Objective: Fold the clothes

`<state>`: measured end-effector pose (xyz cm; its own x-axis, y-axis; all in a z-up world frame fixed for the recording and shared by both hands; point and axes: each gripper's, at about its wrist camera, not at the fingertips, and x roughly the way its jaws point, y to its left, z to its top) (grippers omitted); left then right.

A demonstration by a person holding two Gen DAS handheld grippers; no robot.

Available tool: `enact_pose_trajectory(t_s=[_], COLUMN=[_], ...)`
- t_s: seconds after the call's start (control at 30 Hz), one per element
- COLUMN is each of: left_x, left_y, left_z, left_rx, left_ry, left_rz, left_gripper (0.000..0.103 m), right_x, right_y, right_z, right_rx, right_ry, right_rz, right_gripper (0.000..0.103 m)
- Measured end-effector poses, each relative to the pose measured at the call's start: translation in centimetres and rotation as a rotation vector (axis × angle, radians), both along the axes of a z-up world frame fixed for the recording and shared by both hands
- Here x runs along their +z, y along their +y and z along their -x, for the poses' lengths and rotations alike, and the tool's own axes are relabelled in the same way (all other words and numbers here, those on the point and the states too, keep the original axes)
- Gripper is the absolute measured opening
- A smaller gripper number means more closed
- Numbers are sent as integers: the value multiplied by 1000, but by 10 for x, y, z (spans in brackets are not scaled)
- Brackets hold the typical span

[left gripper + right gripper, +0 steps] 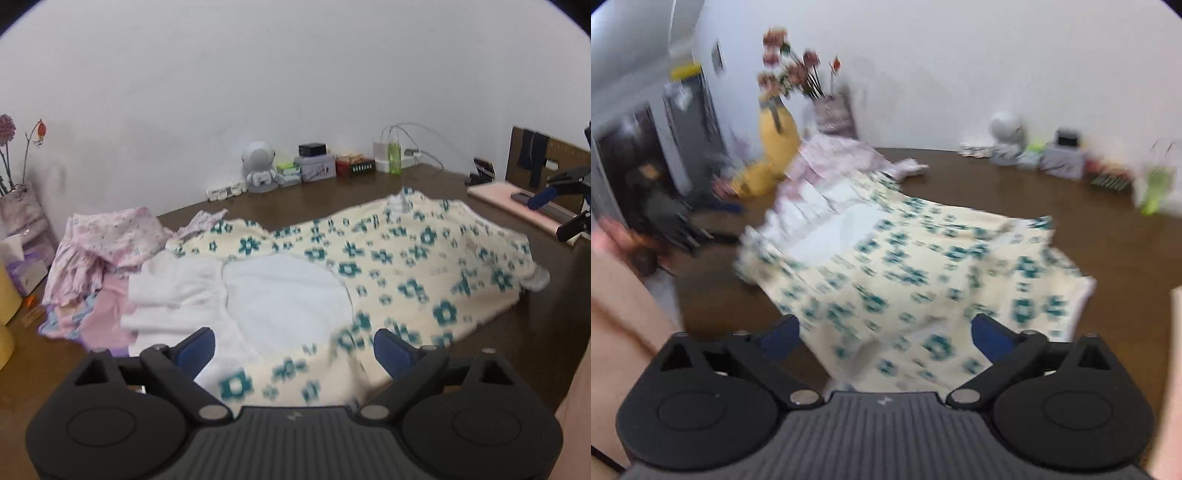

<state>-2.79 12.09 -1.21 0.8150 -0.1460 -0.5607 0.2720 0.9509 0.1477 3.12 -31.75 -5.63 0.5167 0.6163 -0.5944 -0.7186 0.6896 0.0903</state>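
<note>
Both grippers, left (294, 349) & right (885, 334), jaws spread wide, nothing pinched. Floral garment (406, 254) lies on table (332, 206), white lining up; prob. released so fold settles.

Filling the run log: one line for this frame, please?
phase: fold | left gripper: open, empty | right gripper: open, empty | floral garment: lying on table, white lining exposed
</note>
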Motion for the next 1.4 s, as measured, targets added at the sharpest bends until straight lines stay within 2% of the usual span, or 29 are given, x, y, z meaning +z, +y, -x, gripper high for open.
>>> enact_pose_trajectory(t_s=[0.17, 0.3, 0.43, 0.6, 0.7, 0.77, 0.83, 0.9, 0.97, 1.03, 1.07, 1.13, 1.2, 1.23, 1.27, 1.33, 1.4], left_x=[-18, -28, -35, -38, -42, -41, -40, -39, -40, -40, -40, -39, -39, -39, -38, -36, -34], left_y=[-8, -12, -22, -32, -36, -36, -38, -40, -41, -43, -44, -41, -37, -36, -34, -35, -37], left_z=[17, 19, 12, 6, 0, -4, -8, -11, -14, -15, -15, -15, -14, -13, -13, -12, -10], left_rx=[-13, -35, -85, -147, -158, -165, -164, -160, -157, -157, -162, -145, -116, -100, -86, -76, -67], left_ry=[42, 49, 78, 113, 141, 155, 160, 164, 171, 178, 182, 190, 182, 177, 172, 155, 138], left_rz=[-79, -150, -222, -281, -333, -340, -365, -390, -409, -421, -420, -377, -355, -345, -337, -336, -336], left_gripper=[92, 89, 82, 78, 75, 70, 69, 63, 48, 35, 33, 33, 24, 12, 5, 5, 3], right_x=[-22, -31, -39, -39, -41, -43, -44, -43, -43, -43, -43, -44, -45, -45, -46, -46, -46], right_y=[13, 17, 26, 33, 38, 42, 45, 47, 50, 52, 53, 53, 52, 51, 51, 50, 50], right_z=[25, 32, 32, 26, 23, 20, 16, 12, 10, 8, 7, 6, 7, 8, 10, 13, 16], right_rx=[34, 68, 97, 141, 170, 186, 197, 197, 195, 195, 192, 180, 168, 159, 150, 134, 120], right_ry=[-48, -42, -70, -87, -87, -87, -83, -83, -90, -88, -88, -90, -87, -90, -93, -105, -115], right_rz=[240, 318, 423, 482, 507, 529, 540, 550, 564, 569, 571, 569, 554, 547, 540, 537, 536], right_gripper=[98, 83, 81, 79, 77, 75, 71, 68, 58, 38, 35, 32, 25, 19, 18, 9, 4])
